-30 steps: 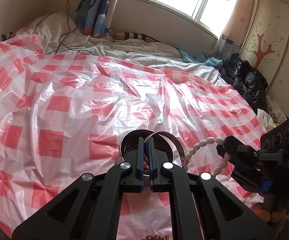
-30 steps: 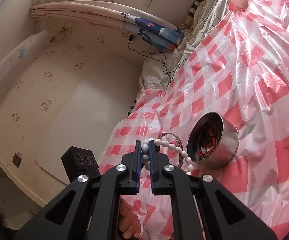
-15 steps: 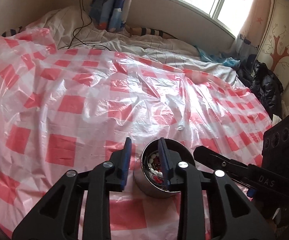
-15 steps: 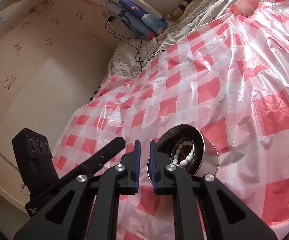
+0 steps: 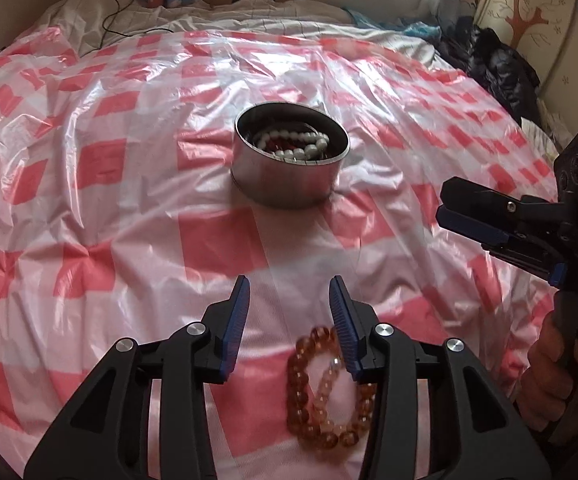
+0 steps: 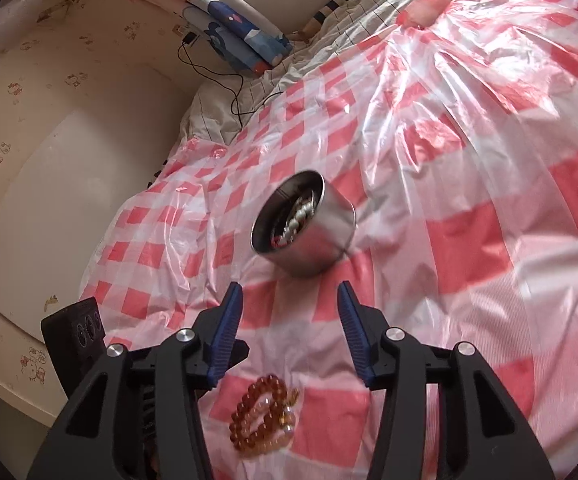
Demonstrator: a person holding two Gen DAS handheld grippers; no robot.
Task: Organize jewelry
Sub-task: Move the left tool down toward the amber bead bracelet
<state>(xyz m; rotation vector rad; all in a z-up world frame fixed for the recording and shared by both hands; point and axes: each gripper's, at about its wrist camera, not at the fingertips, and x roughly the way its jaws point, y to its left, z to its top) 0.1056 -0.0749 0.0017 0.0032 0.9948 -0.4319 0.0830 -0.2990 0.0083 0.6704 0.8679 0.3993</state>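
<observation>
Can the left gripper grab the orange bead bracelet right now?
Probably yes. The left gripper is open, and the amber bead bracelet lies loose on the checked plastic sheet, just below its fingers, with nothing covering it. It would need to pull back slightly first.

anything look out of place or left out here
Yes: the amber bead bracelet lies loose on the checked plastic sheet, outside the metal tin where the white bead string already sits. Both the left gripper and the right gripper are open and empty.
</observation>
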